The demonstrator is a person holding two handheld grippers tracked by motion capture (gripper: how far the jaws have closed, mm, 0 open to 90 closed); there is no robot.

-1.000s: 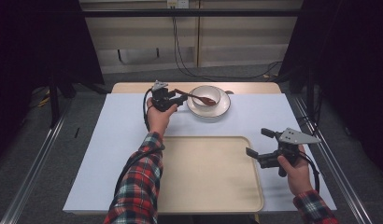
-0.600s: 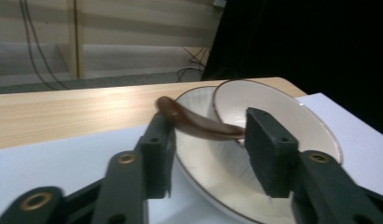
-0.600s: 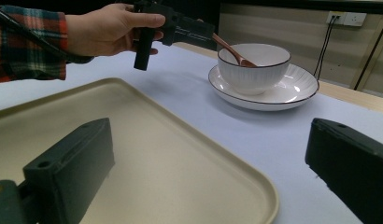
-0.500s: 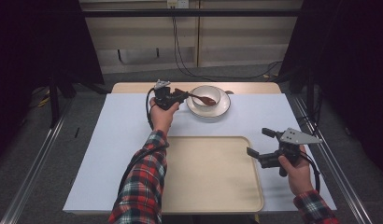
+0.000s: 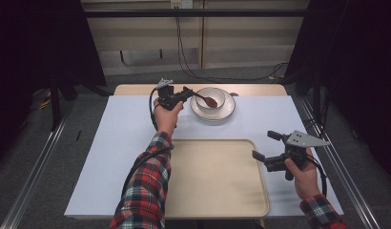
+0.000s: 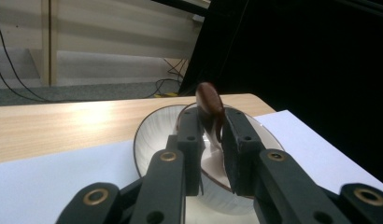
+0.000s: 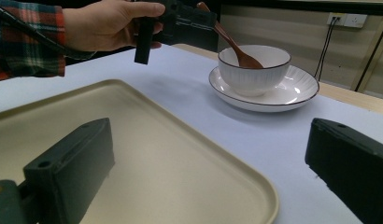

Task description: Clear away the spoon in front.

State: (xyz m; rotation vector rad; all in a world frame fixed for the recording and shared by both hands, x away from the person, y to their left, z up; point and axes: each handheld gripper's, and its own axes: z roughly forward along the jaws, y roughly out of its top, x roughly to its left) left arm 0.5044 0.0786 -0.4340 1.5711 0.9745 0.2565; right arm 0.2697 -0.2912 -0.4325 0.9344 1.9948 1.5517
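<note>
Left claw, upper middle of the high view: just closing, now clamped on the brown wooden spoon. Handle slanting up-left, scoop down in the white bowl on its plate. Right claw: wide apart, far off, lower right.

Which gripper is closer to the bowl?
Left. The left gripper is beside the bowl, shut on the spoon lying in it. The right gripper hovers apart at the tray's edge.
</note>
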